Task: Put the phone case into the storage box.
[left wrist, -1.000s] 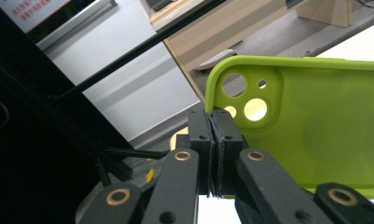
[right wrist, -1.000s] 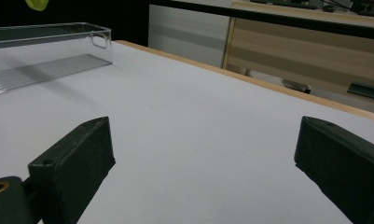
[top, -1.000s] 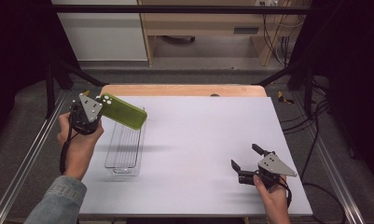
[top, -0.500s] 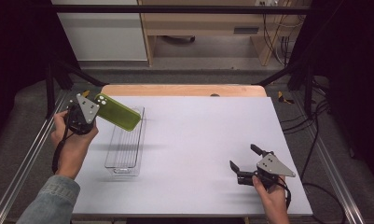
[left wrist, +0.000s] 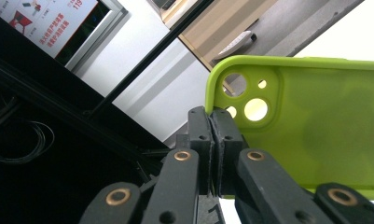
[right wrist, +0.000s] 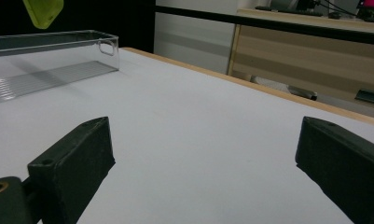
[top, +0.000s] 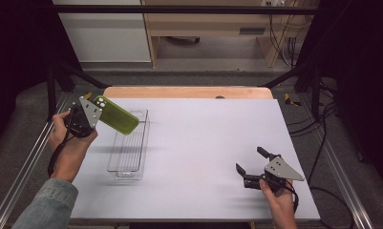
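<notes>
a green phone case (top: pixel 116 116) is held clear of the table (top: pixel 208 143), above the far end of a clear plastic bin (top: pixel 128 149) that stands near the table's left edge. the case is clamped at its camera-cutout corner by the left gripper (top: pixel 94 110), whose jaws are seen pressed tight together on the case's rim in the left gripper view (left wrist: pixel 211 140). the case (left wrist: pixel 315 126) is tilted, its free end sloping down toward the bin. the left gripper is carried by a hand (top: pixel 69 148) raised just outside the table's left edge, with a denim sleeve (top: pixel 46 205) at the near left corner. the right gripper (top: pixel 250 167) is held low near the table's near right corner, well apart from the bin; its jaws are spread wide with nothing between them, as shown in the right gripper view (right wrist: pixel 203 158). there the bin (right wrist: pixel 49 60) is seen farther off.
</notes>
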### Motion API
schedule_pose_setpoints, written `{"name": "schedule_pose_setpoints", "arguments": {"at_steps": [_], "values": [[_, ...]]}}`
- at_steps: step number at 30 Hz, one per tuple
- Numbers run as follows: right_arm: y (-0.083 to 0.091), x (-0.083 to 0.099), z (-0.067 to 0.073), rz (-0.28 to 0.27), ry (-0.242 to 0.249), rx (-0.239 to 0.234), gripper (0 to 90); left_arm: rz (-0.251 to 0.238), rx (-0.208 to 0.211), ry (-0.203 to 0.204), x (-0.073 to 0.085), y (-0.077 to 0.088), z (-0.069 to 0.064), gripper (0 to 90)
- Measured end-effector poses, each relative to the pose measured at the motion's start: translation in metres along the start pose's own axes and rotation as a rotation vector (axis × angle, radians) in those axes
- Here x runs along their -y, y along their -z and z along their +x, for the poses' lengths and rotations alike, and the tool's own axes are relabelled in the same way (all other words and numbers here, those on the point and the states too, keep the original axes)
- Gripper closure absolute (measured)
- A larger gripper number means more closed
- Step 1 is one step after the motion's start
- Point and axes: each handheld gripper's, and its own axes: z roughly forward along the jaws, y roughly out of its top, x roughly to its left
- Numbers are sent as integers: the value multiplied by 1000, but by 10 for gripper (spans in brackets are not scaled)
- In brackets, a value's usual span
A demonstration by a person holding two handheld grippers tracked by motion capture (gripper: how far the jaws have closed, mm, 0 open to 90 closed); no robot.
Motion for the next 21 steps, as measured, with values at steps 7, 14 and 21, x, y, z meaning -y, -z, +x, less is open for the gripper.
{"name": "schedule_pose_setpoints", "arguments": {"at_steps": [7, 14, 21], "values": [[2, -2, 2, -30, -15, -24, 40, -12, -1, -18, -1, -3, -3, 879], [1, -1, 5, -33, -22, -41, 42, 2, -7, -51, -3, -6, -1, 879], [-3, -1, 8, -24, -11, -51, 42, -6, -12, -74, -3, -7, -2, 879]]}}
